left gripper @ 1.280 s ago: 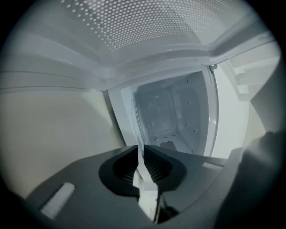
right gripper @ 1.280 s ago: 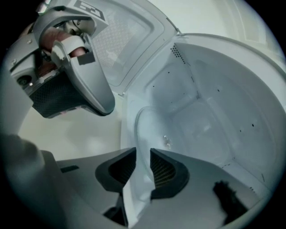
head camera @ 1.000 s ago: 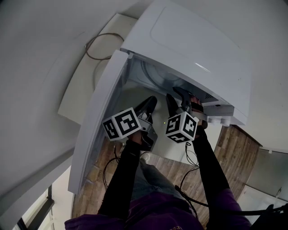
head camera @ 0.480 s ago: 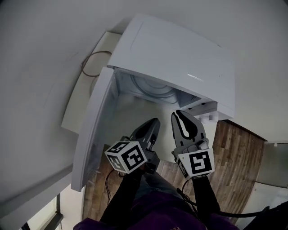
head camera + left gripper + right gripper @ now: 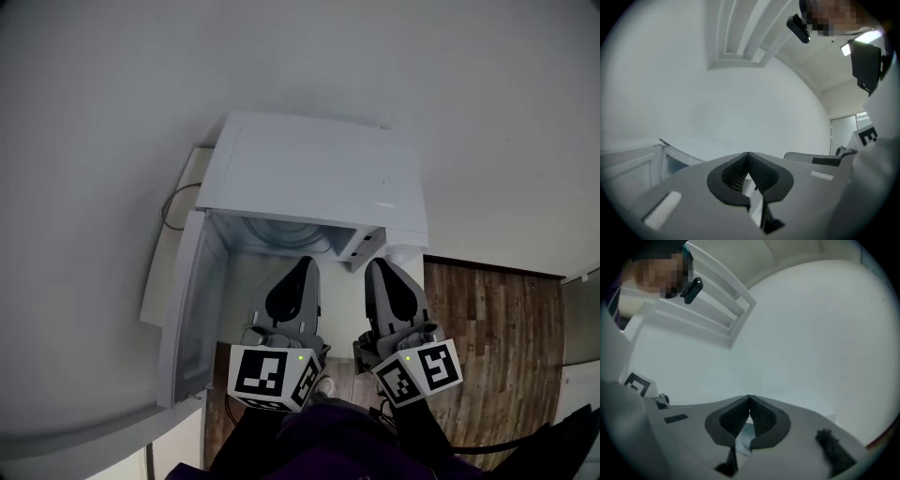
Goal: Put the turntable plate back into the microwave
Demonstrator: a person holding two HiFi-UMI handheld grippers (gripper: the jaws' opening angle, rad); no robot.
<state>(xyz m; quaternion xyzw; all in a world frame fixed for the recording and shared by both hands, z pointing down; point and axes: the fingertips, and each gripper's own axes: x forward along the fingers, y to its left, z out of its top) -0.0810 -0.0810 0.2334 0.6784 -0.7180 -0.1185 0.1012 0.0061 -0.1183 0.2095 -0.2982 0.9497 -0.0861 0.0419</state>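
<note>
Hovering side by side, left tongs (image 5: pixel 306 263) and right tongs (image 5: pixel 376 265) are both closed. The tips meet and nothing sits between them, which both gripper views confirm. Both point level toward the microwave (image 5: pixel 309 173) and sit just outside its mouth, touching nothing. My read is that they're empty and clear because the job is likely done.

The turntable plate (image 5: pixel 286 232) lies inside the cavity, seen as pale glass rings on the cavity floor. It looks flat, but I can't tell whether it is seated on its hub. The plate is beyond the tong tips and below them, apart from both, slightly nearer the left one.

The door (image 5: pixel 185 314) stands open on the left side, beside the left tongs. Wood floor (image 5: pixel 487 319) shows off to the right.
</note>
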